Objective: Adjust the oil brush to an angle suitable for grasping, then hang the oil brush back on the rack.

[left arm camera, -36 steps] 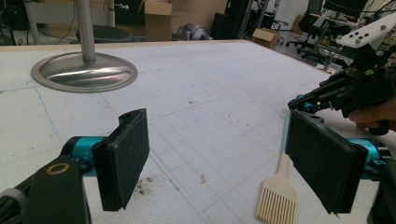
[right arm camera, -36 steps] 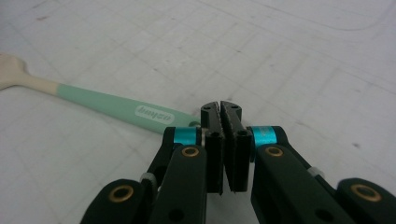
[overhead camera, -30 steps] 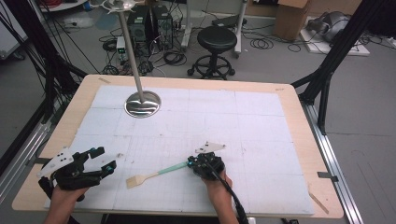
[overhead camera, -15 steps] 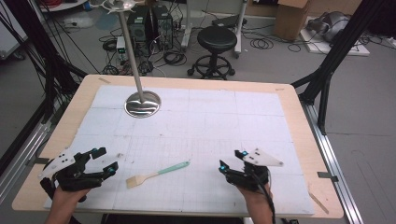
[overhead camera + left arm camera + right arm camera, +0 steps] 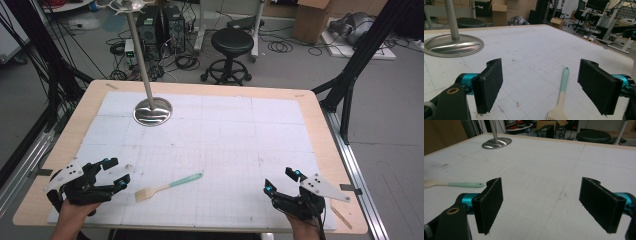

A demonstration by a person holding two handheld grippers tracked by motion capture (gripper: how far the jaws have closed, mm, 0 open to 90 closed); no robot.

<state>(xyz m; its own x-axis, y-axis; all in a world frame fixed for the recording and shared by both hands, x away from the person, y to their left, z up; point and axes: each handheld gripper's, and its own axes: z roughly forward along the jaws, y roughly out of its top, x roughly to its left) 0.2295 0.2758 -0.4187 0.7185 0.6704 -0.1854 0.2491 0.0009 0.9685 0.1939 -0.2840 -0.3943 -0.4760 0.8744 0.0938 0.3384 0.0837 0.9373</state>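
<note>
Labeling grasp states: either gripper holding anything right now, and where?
Nothing held. Left gripper and right gripper are both open; the brush lies free on the table.

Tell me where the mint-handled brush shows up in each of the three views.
High view: brush lies bottom centre, between the grippers.
Left gripper view: bottom, right of centre.
Right gripper view: far left edge.
Shared landmark: round metal stand base.
</note>
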